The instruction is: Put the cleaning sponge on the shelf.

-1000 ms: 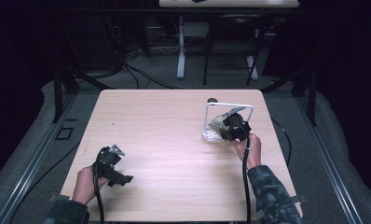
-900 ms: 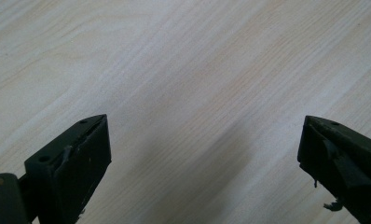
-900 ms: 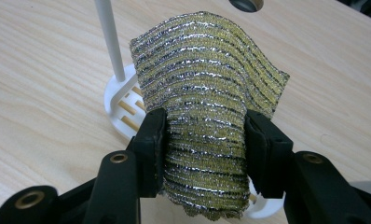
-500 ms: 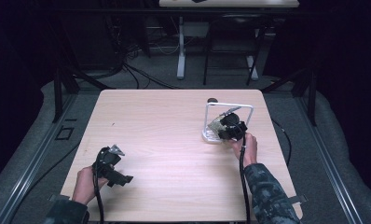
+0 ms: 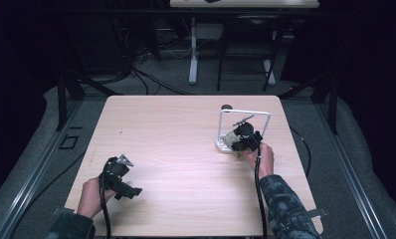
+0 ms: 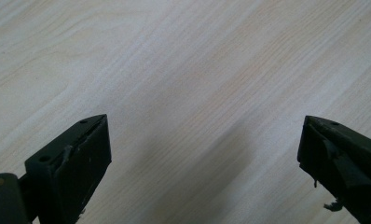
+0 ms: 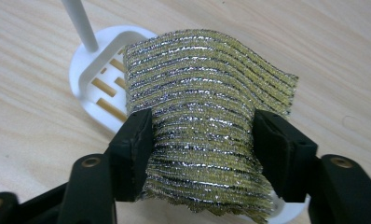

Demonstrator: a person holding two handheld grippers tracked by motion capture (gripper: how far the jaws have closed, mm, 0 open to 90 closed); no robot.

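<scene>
Near the surface's [image 5: 186, 129] right edge, the glittery woven cloth [image 7: 207, 116], light, limp and crushable, slumps over the white stand's base [image 7: 88, 74] between the right claw's [image 7: 202, 154] just-opening jaws; best pinched at an edge.

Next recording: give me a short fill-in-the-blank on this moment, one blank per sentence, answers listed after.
1. The glittery scouring cloth between the right gripper's jaws is silver and ____.
2. The white rack stands on the person's ____ side of the wooden table.
3. The left gripper's jaws stand ____ over bare wood.
4. The rack's slotted base is coloured ____.

Missing words: yellow; right; open; white
</scene>
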